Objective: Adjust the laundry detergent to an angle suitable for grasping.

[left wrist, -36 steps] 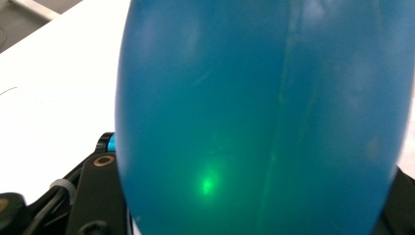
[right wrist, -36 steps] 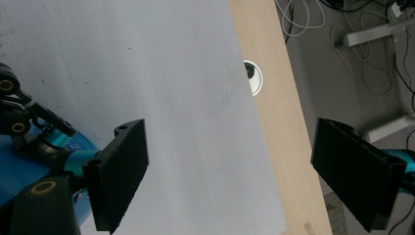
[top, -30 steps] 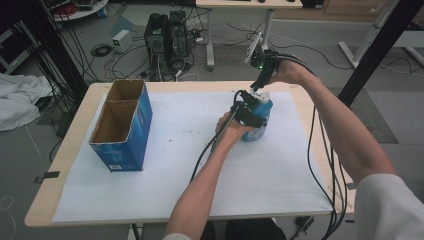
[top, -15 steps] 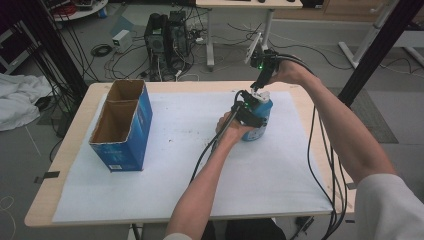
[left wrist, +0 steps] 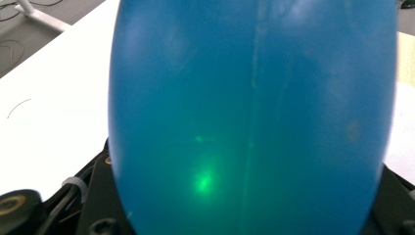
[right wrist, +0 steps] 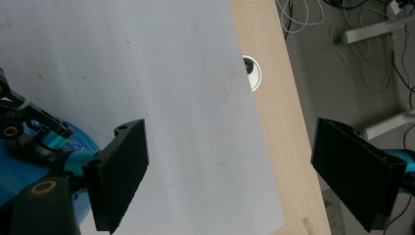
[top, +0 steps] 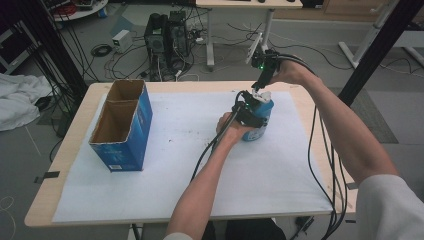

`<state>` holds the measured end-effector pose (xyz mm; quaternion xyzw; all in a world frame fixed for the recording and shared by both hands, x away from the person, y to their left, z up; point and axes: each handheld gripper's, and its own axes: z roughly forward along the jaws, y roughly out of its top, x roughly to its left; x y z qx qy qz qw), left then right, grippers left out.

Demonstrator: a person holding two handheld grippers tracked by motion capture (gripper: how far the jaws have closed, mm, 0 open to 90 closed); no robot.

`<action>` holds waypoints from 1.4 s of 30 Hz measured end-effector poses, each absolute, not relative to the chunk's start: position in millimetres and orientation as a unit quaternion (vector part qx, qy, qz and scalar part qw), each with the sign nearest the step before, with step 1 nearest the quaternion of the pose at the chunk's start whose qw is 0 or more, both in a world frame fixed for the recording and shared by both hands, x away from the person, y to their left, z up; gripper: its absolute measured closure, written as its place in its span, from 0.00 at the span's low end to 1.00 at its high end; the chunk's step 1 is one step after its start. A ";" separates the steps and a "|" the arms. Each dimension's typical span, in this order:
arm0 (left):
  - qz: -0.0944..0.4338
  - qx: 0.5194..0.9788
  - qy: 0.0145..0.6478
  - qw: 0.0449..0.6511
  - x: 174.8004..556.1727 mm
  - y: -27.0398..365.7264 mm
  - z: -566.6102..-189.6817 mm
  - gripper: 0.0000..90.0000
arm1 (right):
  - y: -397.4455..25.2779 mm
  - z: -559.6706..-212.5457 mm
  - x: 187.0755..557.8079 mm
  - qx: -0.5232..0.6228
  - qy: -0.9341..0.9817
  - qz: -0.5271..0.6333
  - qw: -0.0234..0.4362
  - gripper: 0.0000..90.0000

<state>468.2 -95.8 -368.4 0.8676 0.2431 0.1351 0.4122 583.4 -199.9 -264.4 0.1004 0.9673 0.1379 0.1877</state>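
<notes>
1. While it stands upright on the white sheet (top: 165,150) toward the right-hand far part of the worktop (top: 70,145), the blue bottle (top: 257,120) fills the left gripper view as a smooth, rounded, glossy wall (left wrist: 254,117).
2. It looks like stiff plastic, probably light unless full (the contents cannot be seen), and its sheen suggests a slippery surface that could twist in a loose hold.
3. The body is the sensible place to steady it, low on the broad middle, and the pale top (top: 261,95) is where a second grip would go for turning or lifting.
4. The left gripper (top: 246,112) is pressed against the near side of the body, with the person's hand wrapped around it; whether its fingers are clamped on the bottle I cannot tell, because the blue wall hides them.
5. The right gripper (top: 261,85) comes down from above, just over the pale top; in its own view the two fingers (right wrist: 120,171) stand wide apart with nothing between them except the sheet and the wooden edge, and the bottle sits off to the lower left (right wrist: 19,181).
6. Farther out, a blue cardboard box (top: 122,127) stands open at the left of the worktop, well apart from the bottle.
</notes>
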 end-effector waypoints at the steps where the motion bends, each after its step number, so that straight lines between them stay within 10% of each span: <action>1: 0.136 0.868 0.242 0.412 468.3 -95.7 -368.4 0.50 | -200.0 -264.4 583.4 0.101 0.967 0.137 0.188 0.15; 42: 0.055 0.890 0.083 0.445 380.8 18.2 -330.2 0.50 | -190.2 -254.6 568.9 0.085 0.969 0.139 0.187 0.15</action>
